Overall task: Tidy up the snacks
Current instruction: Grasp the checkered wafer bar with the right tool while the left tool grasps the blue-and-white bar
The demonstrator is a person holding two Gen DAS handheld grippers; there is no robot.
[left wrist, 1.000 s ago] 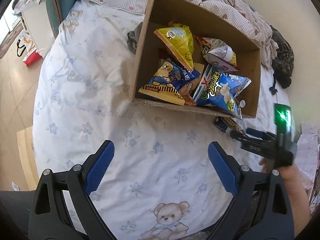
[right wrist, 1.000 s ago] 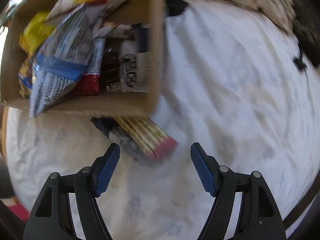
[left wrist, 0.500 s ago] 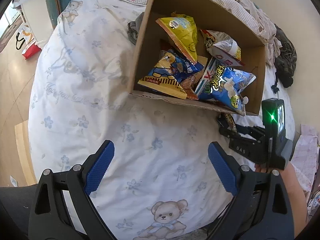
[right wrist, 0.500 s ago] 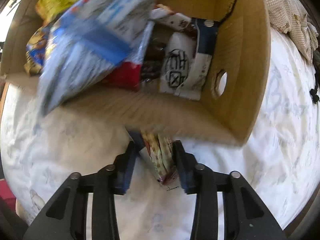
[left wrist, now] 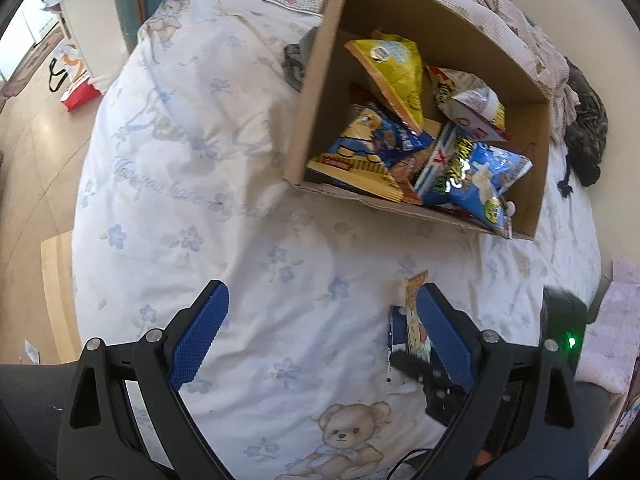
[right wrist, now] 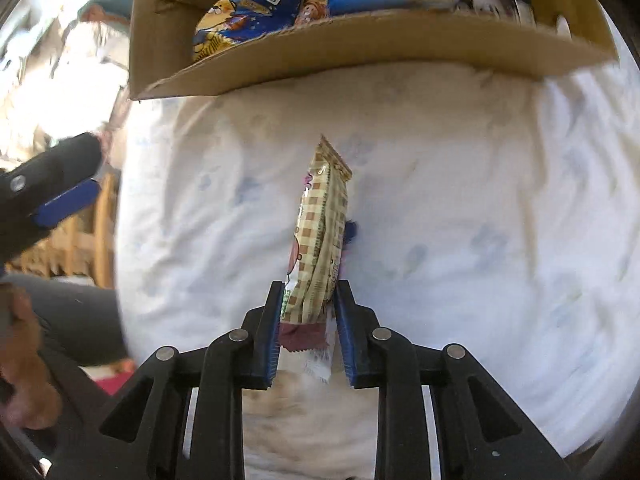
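right gripper (right wrist: 307,312): jaws closing on slim checked-beige snack packet (right wrist: 322,232), since lifted clear of bedsheet | left gripper (left wrist: 320,332): apart, empty | next: near-side brown cardboard box (right wrist: 360,52)

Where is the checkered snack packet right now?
In the right wrist view, the checkered snack packet sits between the closing right gripper fingers, above the bedsheet, short of the cardboard box.

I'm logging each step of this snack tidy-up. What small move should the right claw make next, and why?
Probably lift the checkered snack packet toward the cardboard box. The right claw is closing with the packet between its pads, and the box just beyond already holds the other snack bags.
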